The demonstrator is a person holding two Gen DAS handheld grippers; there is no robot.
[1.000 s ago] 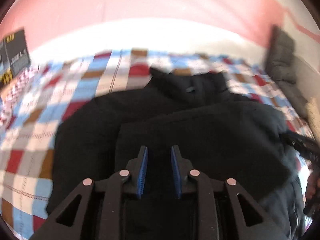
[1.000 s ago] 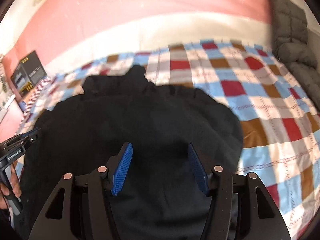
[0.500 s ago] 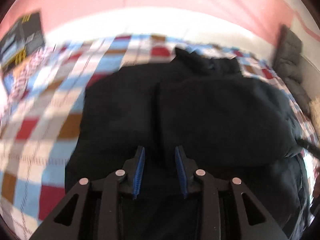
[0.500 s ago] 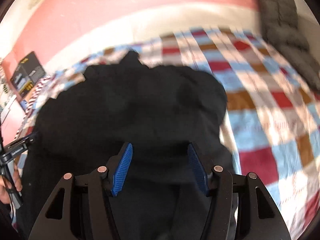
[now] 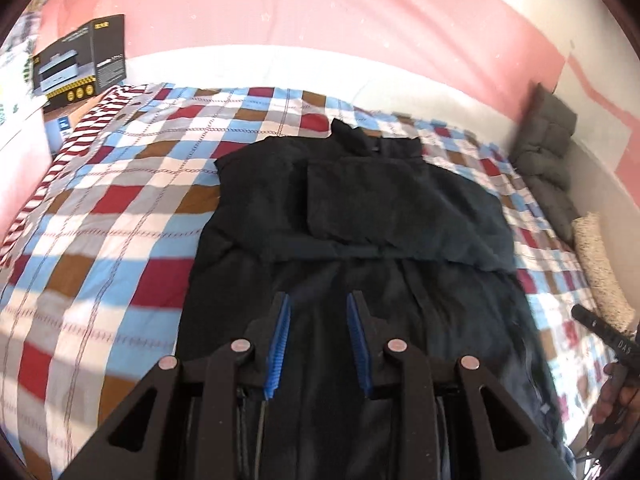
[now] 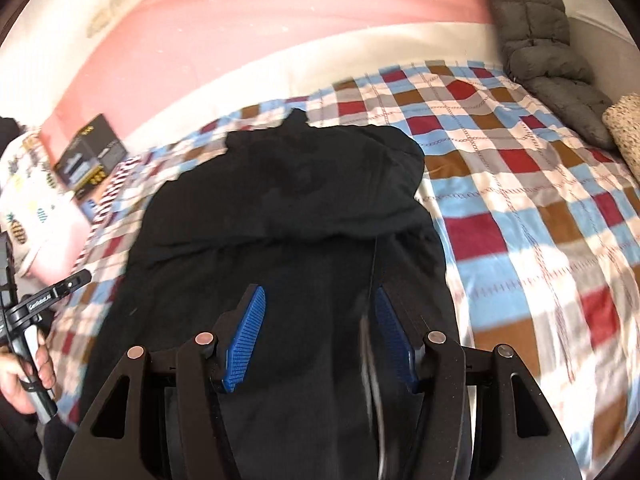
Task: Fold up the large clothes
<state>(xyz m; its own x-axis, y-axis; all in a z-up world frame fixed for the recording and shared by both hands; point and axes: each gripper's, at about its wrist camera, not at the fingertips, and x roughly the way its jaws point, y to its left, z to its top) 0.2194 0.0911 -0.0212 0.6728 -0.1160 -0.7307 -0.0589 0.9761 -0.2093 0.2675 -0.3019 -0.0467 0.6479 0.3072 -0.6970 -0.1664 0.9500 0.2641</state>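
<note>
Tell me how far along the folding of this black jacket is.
Done: both sleeves of the black jacket look folded across its chest on the checked bedspread. In hand: nothing; the left gripper and right gripper are open above its lower half. Left: folding the lower half up.

Both of the 2 fisheye views look forward and steeply down along their own jaws from close above the near end of a black garment [image 5: 352, 216] spread on a checked bed cover [image 5: 120, 208]. The left wrist view sits over the garment's left half, the right wrist view over its right. They share the garment, the cover, the pink wall [image 6: 280, 12], a boxed carton [image 5: 80, 64] and grey cushions [image 6: 540, 32].
</note>
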